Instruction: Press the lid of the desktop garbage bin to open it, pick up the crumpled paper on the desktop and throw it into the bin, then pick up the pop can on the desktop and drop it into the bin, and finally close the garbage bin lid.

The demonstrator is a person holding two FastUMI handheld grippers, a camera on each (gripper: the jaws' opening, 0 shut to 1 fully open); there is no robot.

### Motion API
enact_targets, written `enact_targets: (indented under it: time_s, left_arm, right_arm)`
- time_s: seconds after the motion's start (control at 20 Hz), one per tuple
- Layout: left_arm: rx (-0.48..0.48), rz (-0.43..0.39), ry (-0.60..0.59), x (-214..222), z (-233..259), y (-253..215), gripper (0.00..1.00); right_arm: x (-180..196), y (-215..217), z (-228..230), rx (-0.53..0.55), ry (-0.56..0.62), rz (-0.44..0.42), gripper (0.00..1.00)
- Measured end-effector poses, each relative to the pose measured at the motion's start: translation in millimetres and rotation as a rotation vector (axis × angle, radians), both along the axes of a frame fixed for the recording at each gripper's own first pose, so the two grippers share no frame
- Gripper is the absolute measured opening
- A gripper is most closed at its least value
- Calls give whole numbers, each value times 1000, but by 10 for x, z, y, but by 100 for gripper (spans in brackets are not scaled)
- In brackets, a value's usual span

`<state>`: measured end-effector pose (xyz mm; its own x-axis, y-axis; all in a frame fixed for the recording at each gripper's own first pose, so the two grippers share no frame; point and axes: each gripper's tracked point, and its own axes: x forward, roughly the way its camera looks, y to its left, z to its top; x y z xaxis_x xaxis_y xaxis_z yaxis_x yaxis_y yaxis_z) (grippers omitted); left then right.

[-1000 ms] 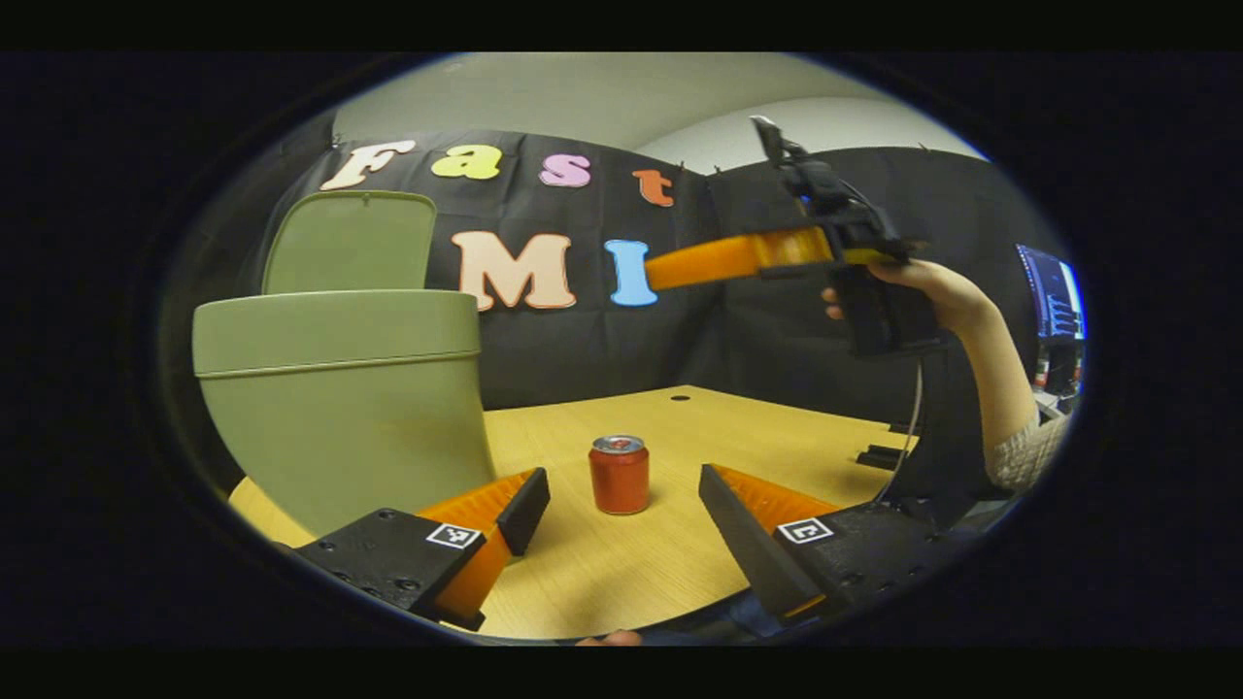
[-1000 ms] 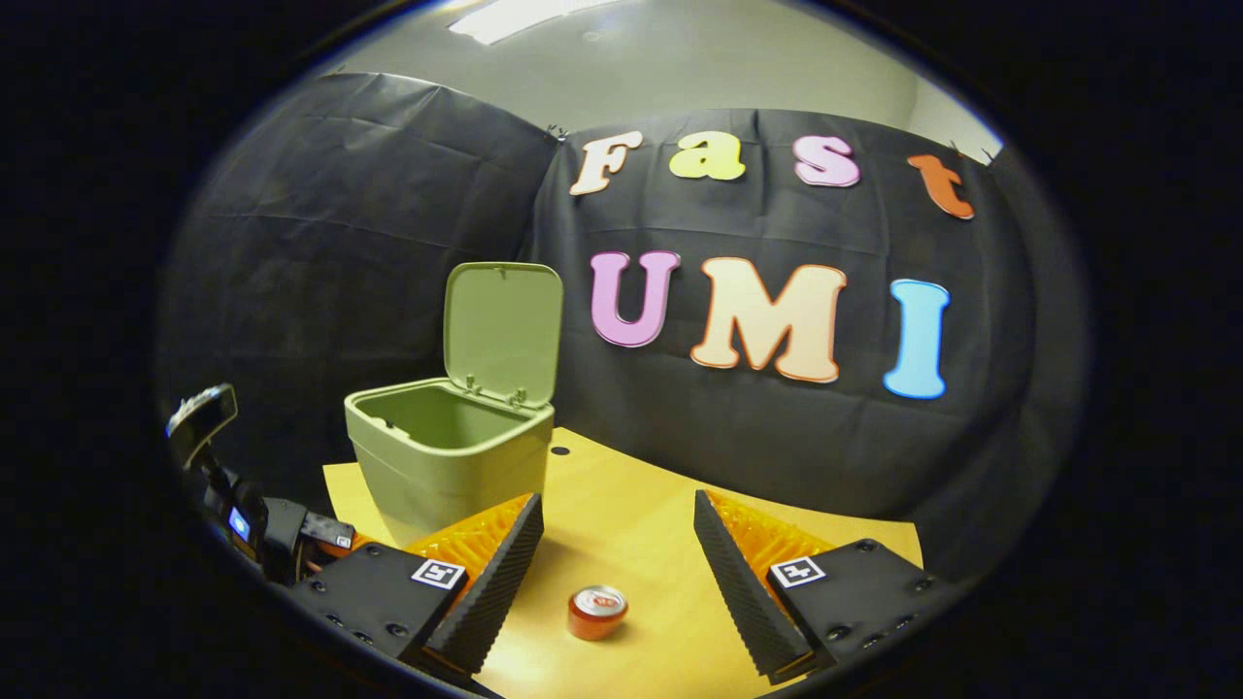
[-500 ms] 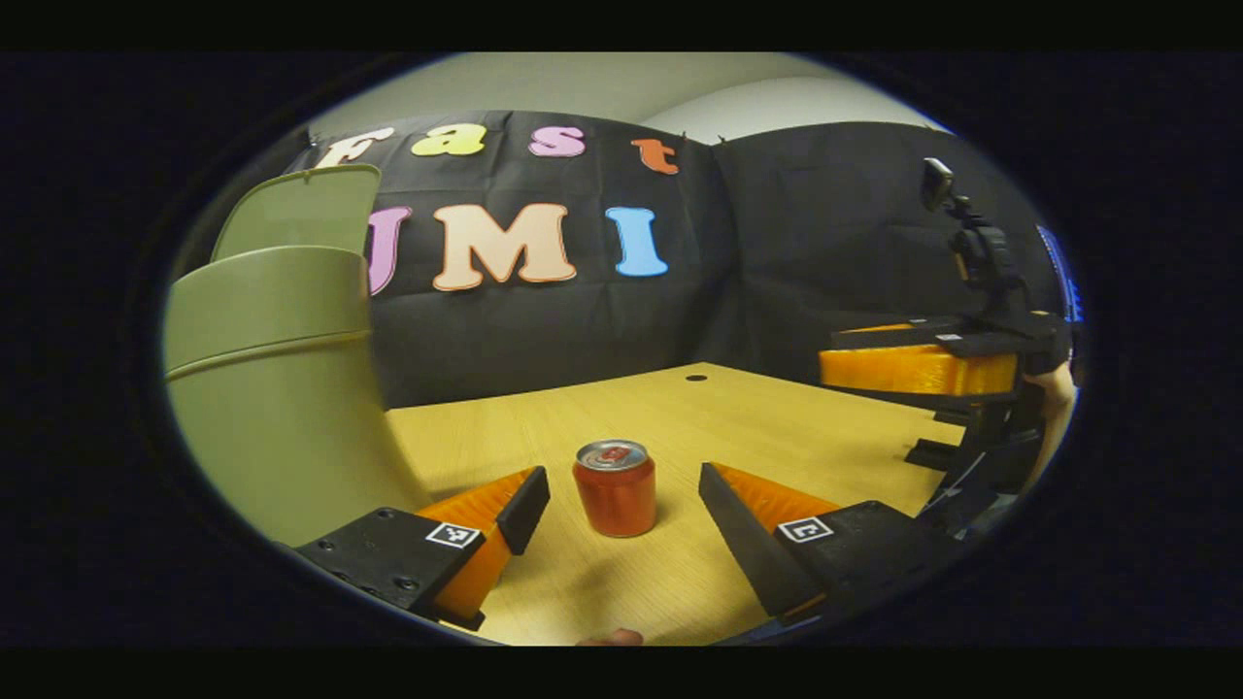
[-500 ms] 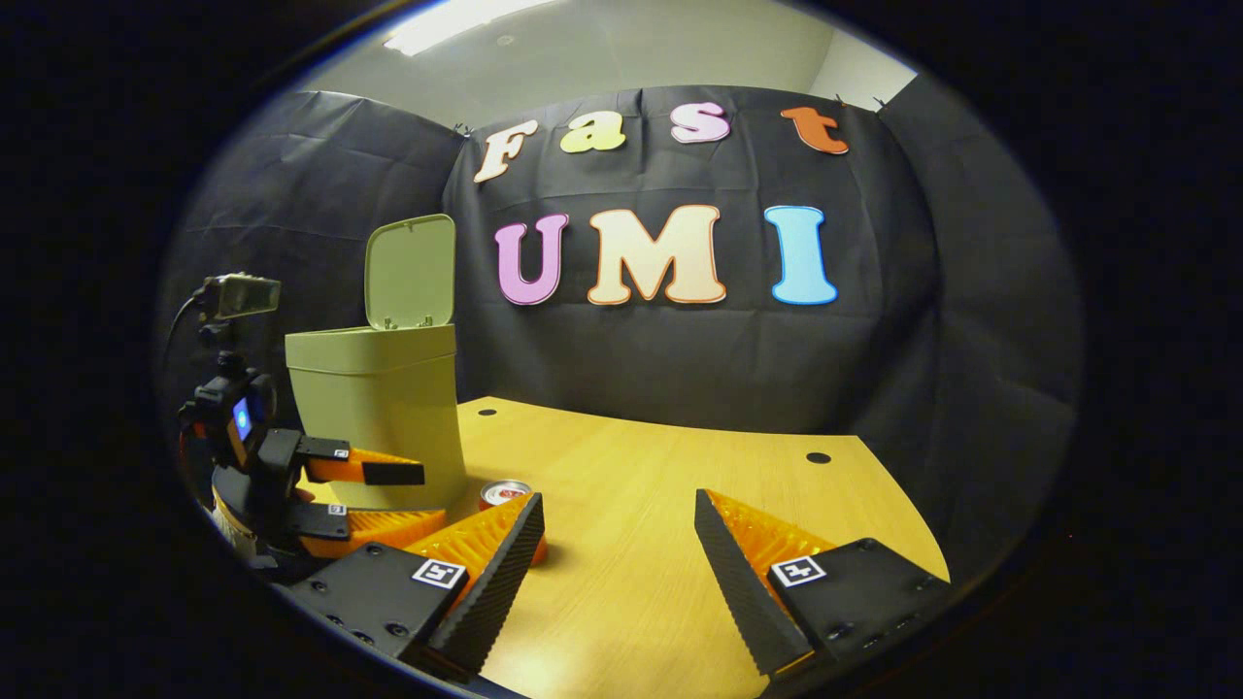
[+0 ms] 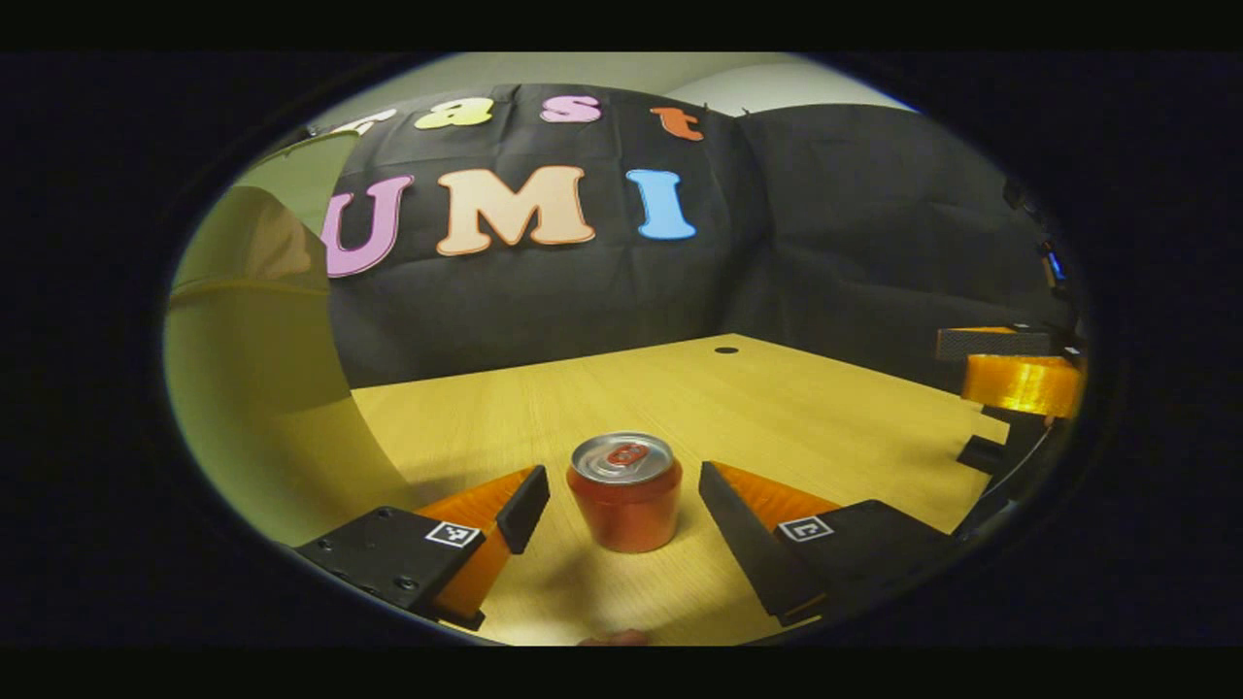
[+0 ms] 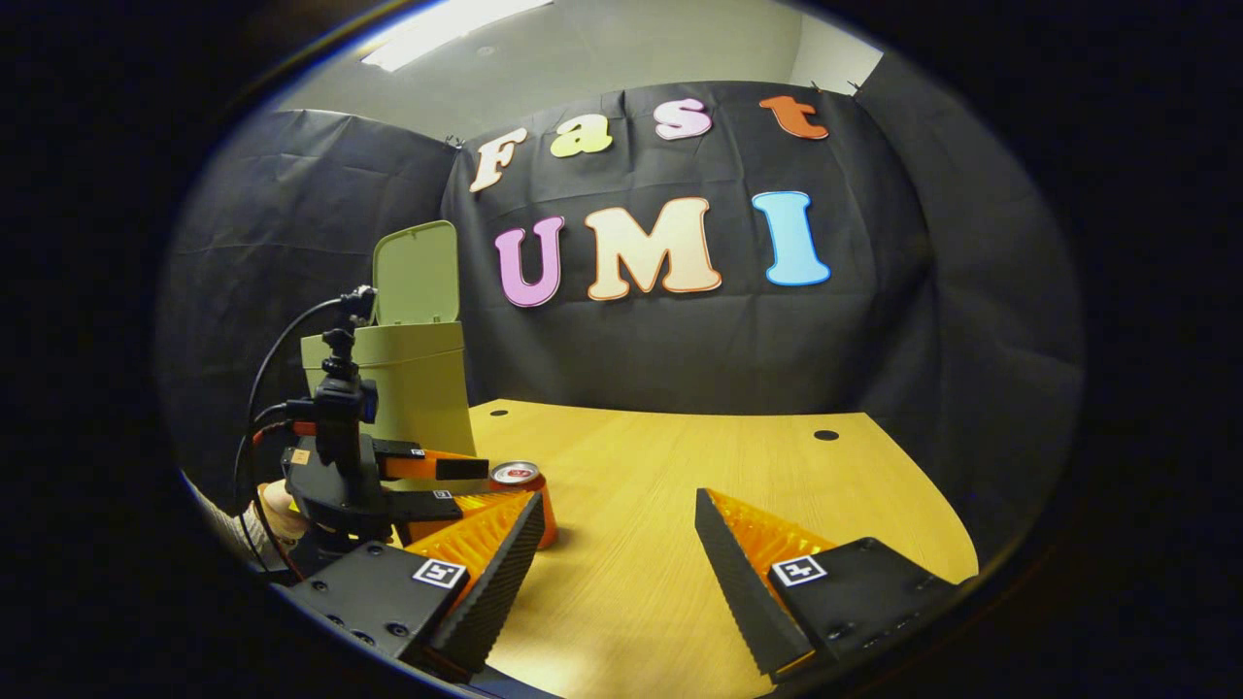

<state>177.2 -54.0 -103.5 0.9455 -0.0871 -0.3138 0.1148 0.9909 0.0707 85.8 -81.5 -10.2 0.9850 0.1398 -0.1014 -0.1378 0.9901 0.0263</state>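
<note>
A red pop can point(image 5: 624, 515) stands upright on the wooden desktop point(image 5: 777, 408). It sits between the two fingers of my left gripper point(image 5: 621, 482), which is open, with a gap on each side of the can. In the right gripper view the same can point(image 6: 529, 481) shows beside the left gripper point(image 6: 474, 487), partly behind my own finger. The green bin point(image 6: 413, 383) stands behind them with its lid point(image 6: 416, 272) raised. My right gripper point(image 6: 617, 573) is open and holds nothing, low over the desk to the right of the can.
The bin's wall point(image 5: 243, 388) rises close on the left in the left gripper view. The right gripper point(image 5: 1015, 374) shows at that view's far right edge. A hand and cables point(image 6: 267, 505) sit behind the left gripper. Black cloth walls close the desk's far sides.
My left gripper has moved forward until the can stands between its open fingers. The right gripper has come down from above the bin to a low spot on the right.
</note>
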Motion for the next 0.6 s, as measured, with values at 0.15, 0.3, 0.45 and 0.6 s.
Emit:
enact_targets:
  time_s: [0.15,0.3,0.45,0.6]
  left_arm:
    - [-3,7,34,67,-125,-8,95]
    - [-4,14,61,117,-191,10,95]
    - [-11,20,65,158,-234,14,94]
    - [-14,29,70,160,-246,55,80]
  right_arm:
    - [-6,-39,-33,-10,12,-21,98]
    - [-8,-36,-51,-13,20,-22,98]
    - [10,-20,-85,-12,30,-20,98]
    - [20,-31,-89,-14,34,-27,98]
